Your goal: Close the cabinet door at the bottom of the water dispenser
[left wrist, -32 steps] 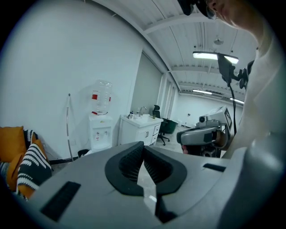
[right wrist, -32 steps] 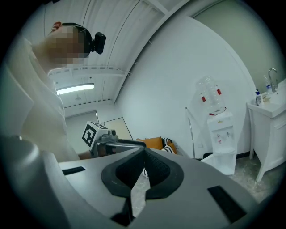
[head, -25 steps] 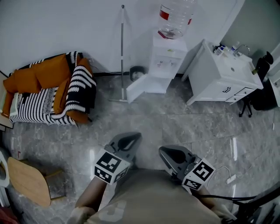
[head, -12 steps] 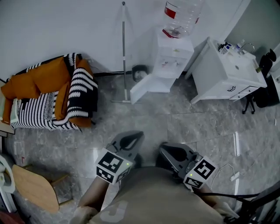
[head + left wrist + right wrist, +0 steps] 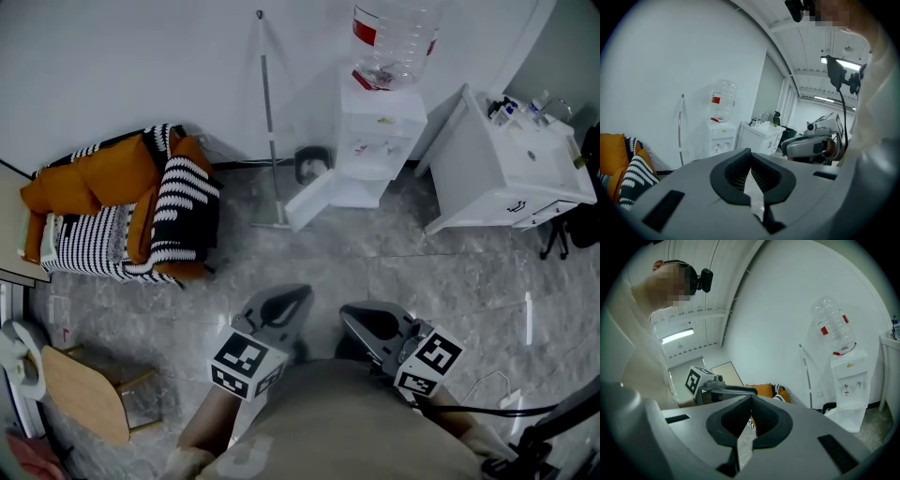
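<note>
The white water dispenser (image 5: 382, 141) stands against the far wall with a clear bottle (image 5: 394, 37) on top. Its bottom cabinet door (image 5: 319, 200) hangs open, swung out to the left over the floor. My left gripper (image 5: 298, 292) and right gripper (image 5: 347, 314) are held close to my body, well short of the dispenser, both shut and empty. In the left gripper view the left gripper (image 5: 750, 152) points at the dispenser (image 5: 721, 138). In the right gripper view the right gripper (image 5: 751, 399) has the dispenser (image 5: 851, 380) and open door (image 5: 841, 417) off to its right.
A mop pole (image 5: 267, 112) leans on the wall left of the dispenser, with a small black bin (image 5: 312, 164) beside it. A white sink cabinet (image 5: 506, 178) stands to the right. An orange armchair with striped cushions (image 5: 122, 211) and a wooden stool (image 5: 80, 394) are at left.
The dispenser and furniture have slid to the right and slightly down in the head view as I walk toward them. Both grippers stay shut in front of me.
</note>
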